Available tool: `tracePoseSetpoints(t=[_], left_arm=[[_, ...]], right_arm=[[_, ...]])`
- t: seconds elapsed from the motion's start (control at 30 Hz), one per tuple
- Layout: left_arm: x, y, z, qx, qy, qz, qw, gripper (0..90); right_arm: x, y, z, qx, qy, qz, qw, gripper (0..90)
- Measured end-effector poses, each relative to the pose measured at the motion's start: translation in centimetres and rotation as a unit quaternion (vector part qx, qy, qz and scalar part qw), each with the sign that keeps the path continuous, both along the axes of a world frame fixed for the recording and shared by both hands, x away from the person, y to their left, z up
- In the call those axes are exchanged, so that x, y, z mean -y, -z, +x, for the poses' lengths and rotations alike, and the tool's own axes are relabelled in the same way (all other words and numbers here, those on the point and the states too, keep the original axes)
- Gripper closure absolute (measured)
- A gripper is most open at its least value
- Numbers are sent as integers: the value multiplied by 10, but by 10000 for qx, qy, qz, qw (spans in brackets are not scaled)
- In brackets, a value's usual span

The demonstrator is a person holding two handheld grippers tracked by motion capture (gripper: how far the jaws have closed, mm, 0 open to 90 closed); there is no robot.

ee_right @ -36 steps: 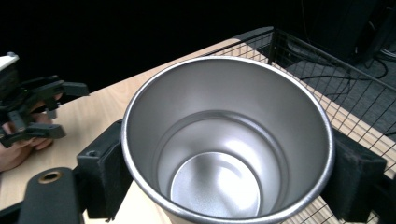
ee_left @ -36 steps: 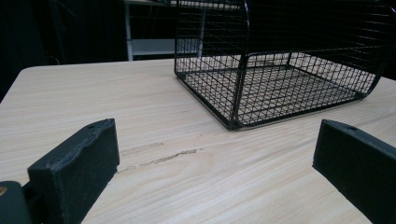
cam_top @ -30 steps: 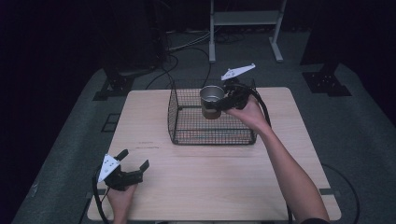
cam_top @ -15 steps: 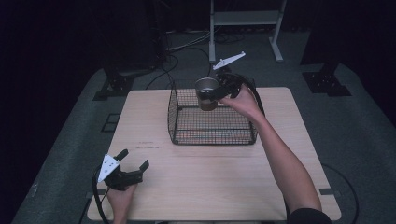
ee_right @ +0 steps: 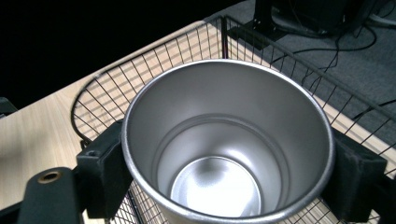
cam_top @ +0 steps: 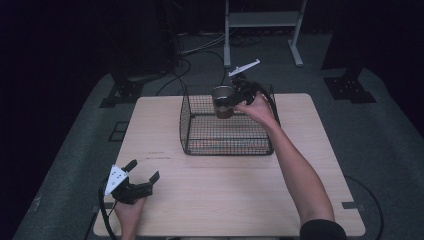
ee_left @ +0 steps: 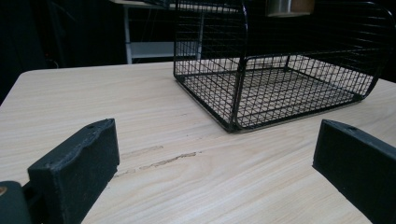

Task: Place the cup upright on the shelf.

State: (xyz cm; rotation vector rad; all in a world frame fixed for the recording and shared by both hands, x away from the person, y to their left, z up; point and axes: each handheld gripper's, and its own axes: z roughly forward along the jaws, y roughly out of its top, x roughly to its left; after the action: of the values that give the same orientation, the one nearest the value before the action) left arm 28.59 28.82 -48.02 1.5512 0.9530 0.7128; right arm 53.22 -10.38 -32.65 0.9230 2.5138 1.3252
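Note:
A shiny steel cup [cam_top: 222,101] hangs upright above the black wire basket [cam_top: 190,131], near its back rim, with my right gripper [cam_top: 227,102] shut on it. In the right gripper view the empty cup [ee_right: 224,149] sits between the two black pads [ee_right: 105,168], and the basket's rim [ee_right: 140,63] lies below. My left gripper [cam_top: 145,172] rests open at the table's front left, nothing between its fingers [ee_left: 77,163]. From the left gripper view, the basket [ee_left: 280,93] stands ahead on the wood, with the cup's bottom [ee_left: 289,7] at the top edge.
The light wooden table [cam_top: 225,200] has open room in front of and beside the basket. A metal stand [cam_top: 260,20] and cables [cam_top: 195,50] lie on the dark floor beyond the far edge.
My right gripper has carried the cup up and a little to the left over the basket's back part. The left gripper has stayed where it was.

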Motion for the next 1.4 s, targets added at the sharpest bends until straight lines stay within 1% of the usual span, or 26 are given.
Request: tracePoseSetpoints(t=[0.03, 0.07, 0.13, 0.2, 0.23, 0.43, 0.47, 0.5, 0.53, 0.57, 0.6, 0.77, 0.8, 0.83, 0.9, 0.93, 0.97, 1.0, 1.1, 1.13, 1.17, 1.2, 1.3, 1.33, 1.37, 1.4], left_arm=[[0, 0, 0, 3, -7, 10, 10000, 0], [0, 0, 0, -2, -13, -12, 10000, 0], [-1, 0, 1, 0, -3, -18, 10000, 0], [-1, 0, 1, 0, -5, -21, 10000, 0], [-1, 0, 0, -1, 5, -4, 10000, 0], [-1, 0, 1, 3, -8, -31, 10000, 0], [-1, 0, 1, -3, -17, -34, 10000, 0], [-1, 0, 1, -3, -17, -34, 10000, 0], [-2, 0, 1, -33, 0, -66, 10000, 0], [-2, 0, 1, -33, 0, -66, 10000, 0], [-1, 0, 1, -23, 10, -27, 10000, 0], [-1, 0, 0, -23, -8, -48, 10000, 0], [0, 0, 1, -18, -21, -48, 10000, 0], [0, 0, 1, -19, -16, -38, 10000, 0], [0, 0, 1, -19, -18, -15, 10000, 0], [-1, 0, 1, -37, -31, -35, 10000, 0], [-1, 0, 1, -37, -31, -35, 10000, 0], [-1, 0, 0, -24, -40, -26, 10000, 0], [0, 0, 0, -4, -35, 6, 10000, 0], [0, 0, 0, -14, -33, -3, 10000, 0], [0, 0, 0, -14, -33, -3, 10000, 0], [0, 0, 1, -1, 3, -5, 10000, 0], [-1, 0, 0, -9, -1, -16, 10000, 0], [0, 0, 0, 2, -13, -13, 10000, 0], [0, 0, 0, -5, -12, -13, 10000, 0], [0, 0, 0, 3, -12, 9, 10000, 0]], right_arm=[[1, 4, 2, -68, 11, 16, 10000, 157], [1, 6, 3, -72, -19, 43, 10000, 157], [2, 13, 7, -149, 53, 48, 9999, 157], [2, 15, 8, -112, 59, 39, 9999, 157], [2, 21, 10, -203, 90, 21, 9998, 157], [-2, 30, 14, -260, 114, -2, 9996, 156], [-4, 35, 15, -306, 147, -21, 9994, 156], [-4, 35, 15, -306, 147, -21, 9994, 156], [-5, 40, 18, -383, 168, -56, 9991, 156], [-5, 40, 18, -383, 168, -56, 9991, 156], [-9, 46, 19, -405, 145, -226, 9988, 155], [-13, 61, 24, -588, 163, -376, 9974, 155], [-13, 61, 24, -588, 163, -376, 9974, 155], [-15, 65, 26, -611, 224, -498, 9966, 155], [-16, 68, 27, -624, 234, -541, 9963, 155], [-19, 72, 28, -650, 233, -644, 9955, 155], [-19, 72, 28, -650, 233, -644, 9955, 155], [-21, 76, 29, -682, 236, -721, 9948, 155], [-23, 78, 30, -703, 236, -732, 9946, 155], [-26, 81, 30, -712, 204, -806, 9940, 154], [-26, 81, 30, -712, 204, -806, 9940, 154], [-25, 82, 32, -799, 211, -711, 9940, 154], [-26, 83, 31, -754, 210, -733, 9942, 155], [-28, 83, 31, -773, 197, -823, 9934, 155], [-28, 83, 31, -773, 197, -823, 9934, 155], [-29, 84, 31, -792, 206, -882, 9927, 154]])
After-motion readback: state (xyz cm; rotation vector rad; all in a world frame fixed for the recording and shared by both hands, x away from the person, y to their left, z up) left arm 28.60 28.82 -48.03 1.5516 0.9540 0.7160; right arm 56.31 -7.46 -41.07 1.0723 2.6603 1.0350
